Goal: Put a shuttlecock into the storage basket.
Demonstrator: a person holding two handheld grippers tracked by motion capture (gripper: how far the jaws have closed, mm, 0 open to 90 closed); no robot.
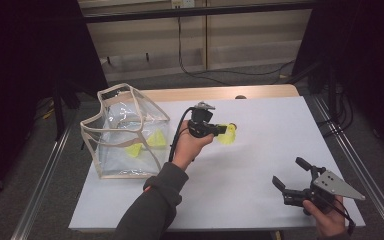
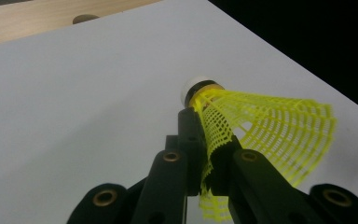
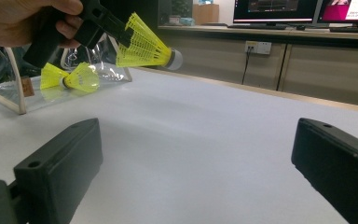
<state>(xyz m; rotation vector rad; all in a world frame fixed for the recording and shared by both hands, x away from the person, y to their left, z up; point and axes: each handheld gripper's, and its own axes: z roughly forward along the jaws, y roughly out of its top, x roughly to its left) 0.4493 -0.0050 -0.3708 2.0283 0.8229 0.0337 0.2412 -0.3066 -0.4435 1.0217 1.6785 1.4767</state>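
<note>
A yellow mesh shuttlecock [image 1: 227, 133] with a white cork tip hangs above the white table, held by its skirt. My left gripper [image 1: 221, 130] is shut on that skirt; in the left gripper view its jaws pinch the mesh of the shuttlecock [image 2: 261, 128] near the left gripper's tips [image 2: 204, 154]. The right gripper view shows the same shuttlecock [image 3: 147, 46] lifted off the table in the left gripper [image 3: 116, 30]. Two more yellow shuttlecocks [image 1: 145, 144] lie inside a clear bag [image 1: 111, 137] at the left. My right gripper [image 1: 290, 175] rests near the front right corner, jaws wide apart and empty [image 3: 196, 163].
The clear bag [image 3: 9, 88] has beige trim and stands open at the table's left. A wooden strip [image 1: 220, 93] runs along the table's far edge. Black curtains and cables lie beyond the table.
</note>
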